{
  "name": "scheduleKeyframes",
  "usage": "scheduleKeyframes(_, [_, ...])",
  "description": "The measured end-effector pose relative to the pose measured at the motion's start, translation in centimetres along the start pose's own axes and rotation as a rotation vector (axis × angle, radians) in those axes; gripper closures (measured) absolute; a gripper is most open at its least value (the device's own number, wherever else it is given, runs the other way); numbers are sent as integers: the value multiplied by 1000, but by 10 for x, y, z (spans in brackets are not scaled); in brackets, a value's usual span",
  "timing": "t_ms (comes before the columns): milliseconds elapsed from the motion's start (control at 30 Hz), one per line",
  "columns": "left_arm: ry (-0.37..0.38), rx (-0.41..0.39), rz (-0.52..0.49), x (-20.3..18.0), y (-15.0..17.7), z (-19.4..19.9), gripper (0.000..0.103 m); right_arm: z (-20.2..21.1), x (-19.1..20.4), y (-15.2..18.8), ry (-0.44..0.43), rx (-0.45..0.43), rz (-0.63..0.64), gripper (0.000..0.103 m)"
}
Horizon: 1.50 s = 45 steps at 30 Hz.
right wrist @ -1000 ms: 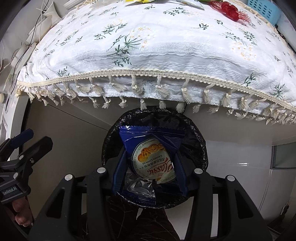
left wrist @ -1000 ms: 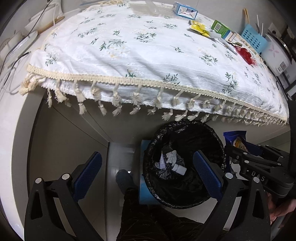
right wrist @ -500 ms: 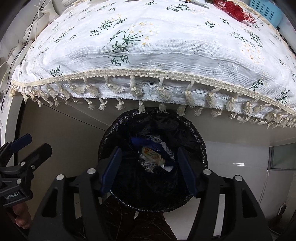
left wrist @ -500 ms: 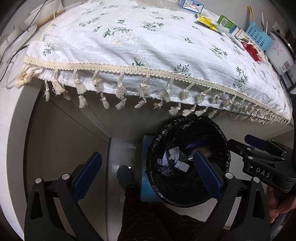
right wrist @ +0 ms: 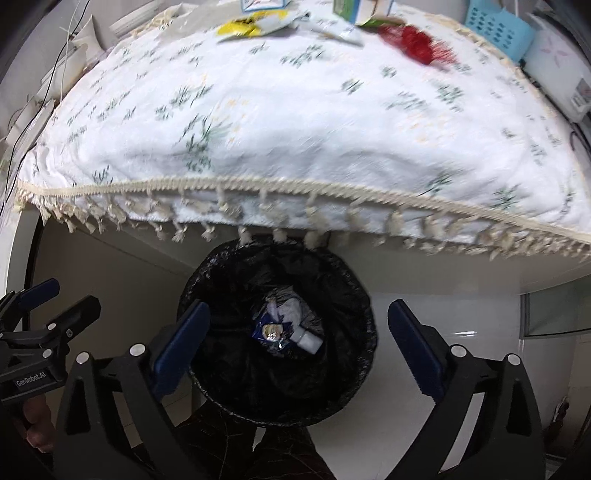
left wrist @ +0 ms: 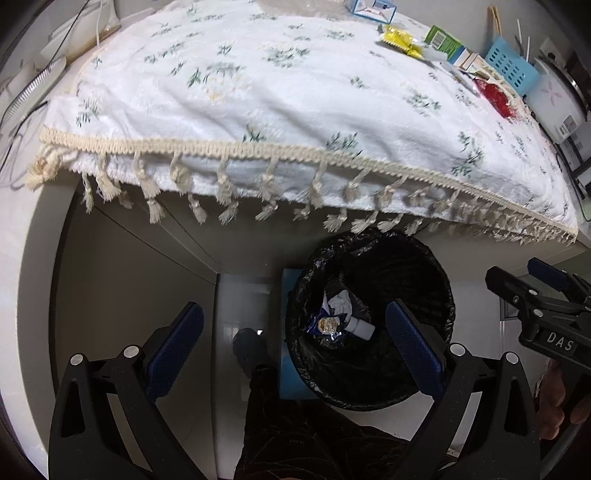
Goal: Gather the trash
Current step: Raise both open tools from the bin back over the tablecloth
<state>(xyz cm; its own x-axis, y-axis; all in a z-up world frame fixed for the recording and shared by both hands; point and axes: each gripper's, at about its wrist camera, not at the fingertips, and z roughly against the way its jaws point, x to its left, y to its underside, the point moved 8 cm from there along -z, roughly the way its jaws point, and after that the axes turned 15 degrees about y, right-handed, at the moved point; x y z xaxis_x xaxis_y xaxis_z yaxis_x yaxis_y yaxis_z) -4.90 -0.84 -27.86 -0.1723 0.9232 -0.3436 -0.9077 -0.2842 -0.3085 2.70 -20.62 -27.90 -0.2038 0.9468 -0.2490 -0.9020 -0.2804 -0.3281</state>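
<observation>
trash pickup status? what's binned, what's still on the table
Done: a blue cookie wrapper, crumpled paper and a small white bottle lie in the black-lined bin. In hand: nothing; the right gripper hangs over the bin, jaws opening and empty, and the left gripper is open too. Left: yellow packet, green carton, blue-and-white box and red wrapper on the tablecloth.

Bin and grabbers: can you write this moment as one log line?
right gripper: jaws opening, empty | wrapper: in bin | left gripper: open, empty

"DAS" was printed on the right gripper (left wrist: 546, 295) body; "GenRobot.AI" on the left gripper (right wrist: 40, 328) body; other packaging text was unreadable
</observation>
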Motion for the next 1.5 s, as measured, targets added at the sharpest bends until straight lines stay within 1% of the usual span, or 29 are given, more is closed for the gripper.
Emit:
scheduleKeyframes(200, [15,-28,-27,-21,-16,22,6,25,-31,-12,14,-32,-53,8])
scheduleKeyframes(333, [26,-35,-43,-36,-26,32,6,46,-51,-24,31,-69,-80,8])
scheduleKeyframes(533, [41,-56,-64,-51,-46,48,6,74,-70,-47,48,-134,-115,8])
scheduleKeyframes(700, [53,-71,-78,-63,-61,56,6,88,-81,-62,53,-167,-132,8])
scheduleKeyframes(1067, [82,-93,-102,-79,-98,65,7,102,-93,-96,50,-199,-158,8])
scheduleKeyframes(1267, [79,-114,-131,-89,-130,72,6,109,-98,-123,55,-235,-165,8])
scheduleKeyframes(1367, [82,-113,-142,-92,-147,70,6,104,-103,-135,58,-232,-173,8])
scheduleKeyframes(1500, [77,-104,-157,-94,-168,57,7,87,-109,-148,67,-212,-184,8])
